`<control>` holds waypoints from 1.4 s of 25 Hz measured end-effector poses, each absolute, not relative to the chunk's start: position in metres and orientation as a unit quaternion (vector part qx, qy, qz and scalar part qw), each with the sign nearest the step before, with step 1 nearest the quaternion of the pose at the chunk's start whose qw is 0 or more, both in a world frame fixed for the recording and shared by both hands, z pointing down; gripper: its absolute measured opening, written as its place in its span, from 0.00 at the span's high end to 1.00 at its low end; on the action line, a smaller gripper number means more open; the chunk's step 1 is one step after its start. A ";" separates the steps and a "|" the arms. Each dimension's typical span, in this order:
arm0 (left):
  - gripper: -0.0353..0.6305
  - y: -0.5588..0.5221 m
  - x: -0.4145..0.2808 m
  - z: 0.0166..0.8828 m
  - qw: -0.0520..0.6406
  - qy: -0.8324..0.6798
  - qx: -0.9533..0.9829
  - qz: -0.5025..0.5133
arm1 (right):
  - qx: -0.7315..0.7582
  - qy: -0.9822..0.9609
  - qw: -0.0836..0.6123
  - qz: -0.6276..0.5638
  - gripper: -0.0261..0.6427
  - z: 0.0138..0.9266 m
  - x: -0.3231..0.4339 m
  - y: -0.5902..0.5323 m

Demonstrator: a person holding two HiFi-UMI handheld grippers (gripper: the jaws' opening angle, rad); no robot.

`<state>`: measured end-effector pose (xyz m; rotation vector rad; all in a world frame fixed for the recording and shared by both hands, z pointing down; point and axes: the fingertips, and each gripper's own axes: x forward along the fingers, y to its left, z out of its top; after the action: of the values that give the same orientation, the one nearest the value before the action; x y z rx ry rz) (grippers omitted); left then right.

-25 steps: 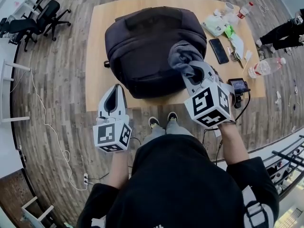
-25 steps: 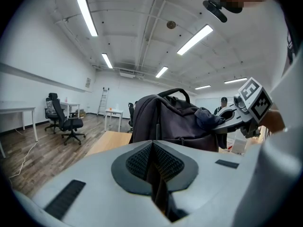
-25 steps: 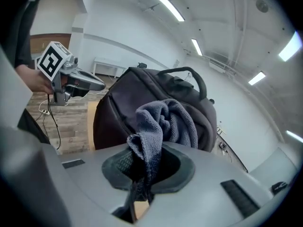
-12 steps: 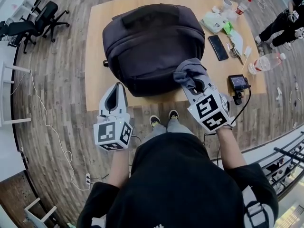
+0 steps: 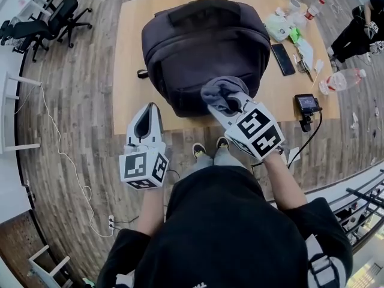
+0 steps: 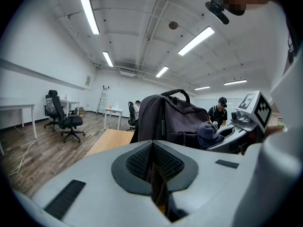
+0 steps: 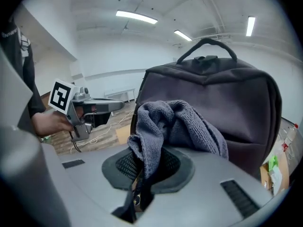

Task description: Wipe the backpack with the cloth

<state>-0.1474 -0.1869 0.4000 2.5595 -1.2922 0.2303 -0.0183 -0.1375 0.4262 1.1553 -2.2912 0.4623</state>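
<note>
At the far left, on the grey-brown plank floor (image 5: 78, 101), stood two black office chairs (image 5: 60, 14) beside a white desk frame (image 5: 12, 101). One white cable (image 5: 60, 155) trailed over the boards. The room was wide and white-walled, lit by ceiling strip lights (image 6: 90, 13).

One pale wooden table (image 5: 129, 71) carried nearly everything else. Off its near-left corner, over the floor, the left gripper (image 5: 148, 108) hung with its jaws pressed together on nothing.

One dark backpack (image 5: 204, 41) filled the table's middle, reaching from near the far edge almost to the near edge. It was the only bag, and its inside did not show. At the near edge, against the backpack's near face, lay the one grey cloth (image 5: 219, 90), bunched and pinched tight between the jaws of the right gripper (image 5: 231, 104).

Toward the table's right edge lay one black phone (image 5: 283, 59). A small black device with a screen (image 5: 307, 104) sat at the near-right corner. The far-right corner held a heap of small items, among them something green (image 5: 292, 36).

Two clear bottles showed. A red-capped bottle (image 5: 317, 8) stood at the far-right corner, and a second bottle (image 5: 342, 80) lay at the right edge; whether it rested on the table could not be told. A person in black (image 5: 360, 32) was beyond that edge.
</note>
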 end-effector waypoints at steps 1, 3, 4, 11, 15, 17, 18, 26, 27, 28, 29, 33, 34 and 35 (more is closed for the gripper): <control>0.92 -0.187 -0.151 0.401 0.132 -0.446 0.882 0.080 | 0.425 -0.850 0.259 0.172 0.89 0.425 -0.025 -0.140; 0.92 -0.187 -0.159 0.403 0.132 -0.447 0.881 0.079 | 0.422 -0.855 0.247 0.174 0.89 0.421 -0.040 -0.146; 0.92 -0.187 -0.163 0.405 0.133 -0.448 0.880 0.079 | 0.421 -0.857 0.242 0.173 0.89 0.420 -0.048 -0.149; 0.92 -0.179 -0.182 0.418 0.139 -0.455 0.876 0.081 | 0.417 -0.866 0.222 0.161 0.89 0.419 -0.102 -0.168; 0.92 -0.180 -0.201 0.414 0.135 -0.467 0.871 0.076 | 0.450 -0.859 0.210 0.124 0.89 0.418 -0.106 -0.180; 0.92 -0.181 -0.209 0.415 0.138 -0.471 0.868 0.076 | 0.450 -0.866 0.191 0.103 0.89 0.415 -0.110 -0.183; 0.92 -0.180 -0.211 0.417 0.141 -0.472 0.867 0.076 | 0.450 -0.870 0.181 0.087 0.89 0.414 -0.111 -0.184; 0.92 -0.173 -0.203 0.419 0.141 -0.463 0.872 0.078 | 0.459 -0.875 0.143 0.053 0.89 0.423 -0.114 -0.167; 0.92 -0.173 -0.200 0.419 0.140 -0.461 0.873 0.079 | 0.455 -0.877 0.145 0.055 0.89 0.427 -0.115 -0.164; 0.92 -0.172 -0.197 0.418 0.140 -0.459 0.874 0.079 | 0.450 -0.879 0.149 0.057 0.89 0.432 -0.116 -0.161; 0.92 -0.171 -0.195 0.417 0.140 -0.458 0.874 0.078 | 0.445 -0.880 0.156 0.057 0.89 0.438 -0.118 -0.159; 0.92 -0.166 -0.194 0.415 0.138 -0.455 0.876 0.079 | 0.433 -0.880 0.187 0.049 0.89 0.463 -0.124 -0.149; 0.92 -0.165 -0.196 0.416 0.138 -0.456 0.876 0.079 | 0.428 -0.881 0.195 0.055 0.89 0.471 -0.126 -0.146; 0.92 -0.164 -0.198 0.416 0.138 -0.457 0.875 0.078 | 0.422 -0.882 0.200 0.066 0.89 0.481 -0.128 -0.143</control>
<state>-0.1980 -0.1640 0.4161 2.5309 -1.3232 0.2269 -0.1280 -0.1432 0.4814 1.1791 -2.4662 0.1856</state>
